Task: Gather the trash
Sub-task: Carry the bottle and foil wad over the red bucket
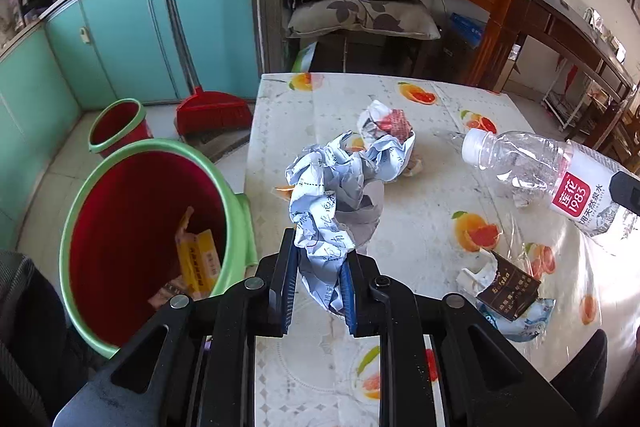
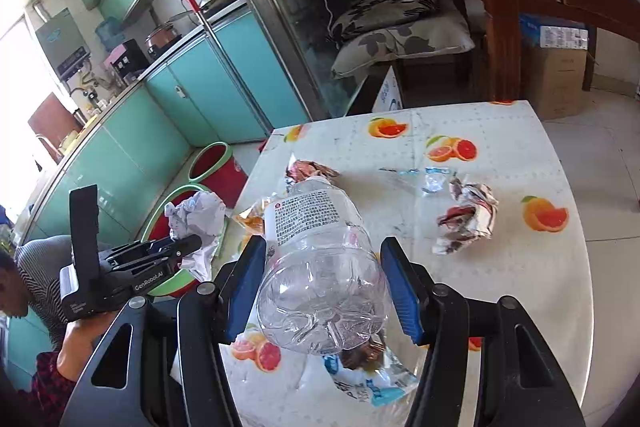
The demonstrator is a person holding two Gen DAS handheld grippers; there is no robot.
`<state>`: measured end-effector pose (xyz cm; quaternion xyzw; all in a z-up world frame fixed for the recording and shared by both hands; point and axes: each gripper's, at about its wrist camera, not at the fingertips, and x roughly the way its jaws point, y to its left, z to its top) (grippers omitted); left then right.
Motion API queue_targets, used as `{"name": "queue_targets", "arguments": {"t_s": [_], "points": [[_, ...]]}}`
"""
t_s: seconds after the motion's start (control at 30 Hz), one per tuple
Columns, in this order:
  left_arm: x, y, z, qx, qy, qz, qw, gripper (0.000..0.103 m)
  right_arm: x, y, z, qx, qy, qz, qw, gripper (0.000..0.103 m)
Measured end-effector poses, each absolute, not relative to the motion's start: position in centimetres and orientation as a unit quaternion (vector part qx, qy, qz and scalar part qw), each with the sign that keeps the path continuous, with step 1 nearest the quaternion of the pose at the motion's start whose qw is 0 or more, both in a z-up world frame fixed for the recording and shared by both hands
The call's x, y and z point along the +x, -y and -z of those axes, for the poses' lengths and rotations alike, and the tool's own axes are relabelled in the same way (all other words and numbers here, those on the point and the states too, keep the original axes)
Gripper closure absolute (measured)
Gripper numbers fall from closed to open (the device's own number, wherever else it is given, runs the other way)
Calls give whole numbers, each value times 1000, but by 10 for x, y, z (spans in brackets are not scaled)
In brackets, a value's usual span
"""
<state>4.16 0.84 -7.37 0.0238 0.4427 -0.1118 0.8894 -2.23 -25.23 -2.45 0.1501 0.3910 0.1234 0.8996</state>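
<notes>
My left gripper (image 1: 319,267) is shut on a crumpled ball of white paper with handwriting (image 1: 320,203), held above the table's left edge next to the big red bin with a green rim (image 1: 132,239). The bin holds a yellow box (image 1: 198,259). My right gripper (image 2: 324,283) is shut on an empty clear plastic water bottle (image 2: 320,267), held above the table; the bottle also shows in the left wrist view (image 1: 548,179). The left gripper with its paper (image 2: 196,223) shows at the left of the right wrist view.
On the fruit-print tablecloth (image 1: 420,219) lie a crumpled printed paper (image 1: 390,131), a brown wrapper (image 1: 508,287), a blue-white plastic bag (image 2: 368,383) and another crumpled paper (image 2: 468,219). A smaller red bin (image 1: 118,125) and a red broom (image 1: 212,111) stand on the floor.
</notes>
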Motion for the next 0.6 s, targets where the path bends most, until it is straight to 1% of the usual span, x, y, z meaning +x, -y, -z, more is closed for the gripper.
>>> {"name": "queue_targets", "arguments": {"t_s": [0.2,0.37,0.6], "points": [[46,-43,80,5,-442,80,893,84,-6,212,18,142,-388,-155,897,46],[50,-71,89,-13,-450,61,891,84,12,170,18,107,-396,-171,896,47],[52,-98,96,-24,-452,47,890,84,27,138,5,87,-392,-181,898,48]]}}
